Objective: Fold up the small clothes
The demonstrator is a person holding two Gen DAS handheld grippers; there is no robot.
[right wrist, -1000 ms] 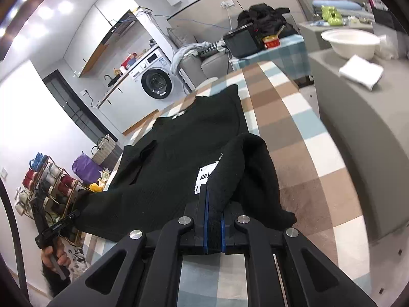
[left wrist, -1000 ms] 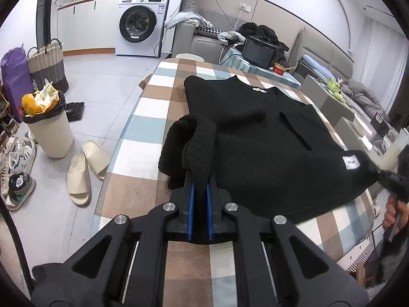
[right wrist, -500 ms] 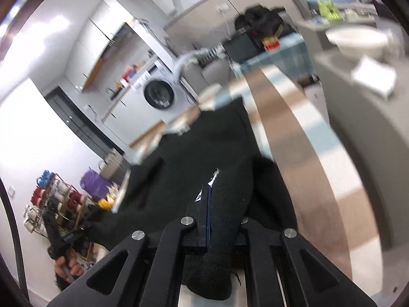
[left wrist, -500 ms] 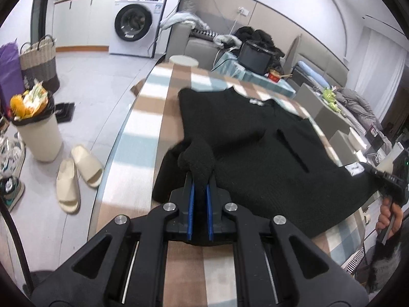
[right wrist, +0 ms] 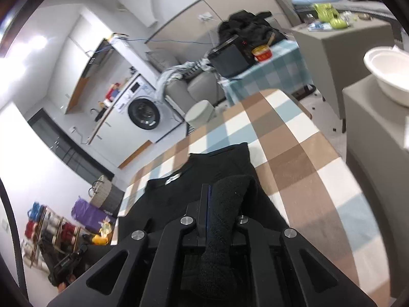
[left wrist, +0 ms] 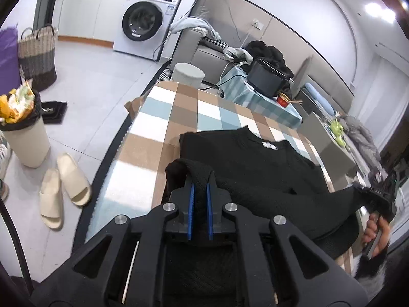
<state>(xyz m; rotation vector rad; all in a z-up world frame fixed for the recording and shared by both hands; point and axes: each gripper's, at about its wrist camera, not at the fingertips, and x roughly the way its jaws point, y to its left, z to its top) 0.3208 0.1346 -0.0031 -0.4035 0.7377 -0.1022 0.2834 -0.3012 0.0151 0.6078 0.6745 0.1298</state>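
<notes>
A black knit sweater [left wrist: 255,168] lies on the checkered table [left wrist: 179,112], collar with white label [left wrist: 269,145] at the far end. My left gripper [left wrist: 199,179] is shut on the sweater's lower left hem, lifted over the body. My right gripper [right wrist: 214,192] is shut on the lower right hem [right wrist: 230,192], which drapes over its fingers; the sweater [right wrist: 179,194] spreads beyond it. In the left wrist view the right gripper [left wrist: 381,192] holds the other hem corner at the right.
A bin [left wrist: 23,133] and slippers [left wrist: 64,186] are on the floor left of the table. A stool [left wrist: 188,74], sofa and side table with a black appliance [left wrist: 265,76] stand beyond. A grey cabinet with a white bowl [right wrist: 388,76] is at the right.
Both grippers have carried the bottom hem up and forward toward the collar. The sweater's lower half now folds over its upper half.
</notes>
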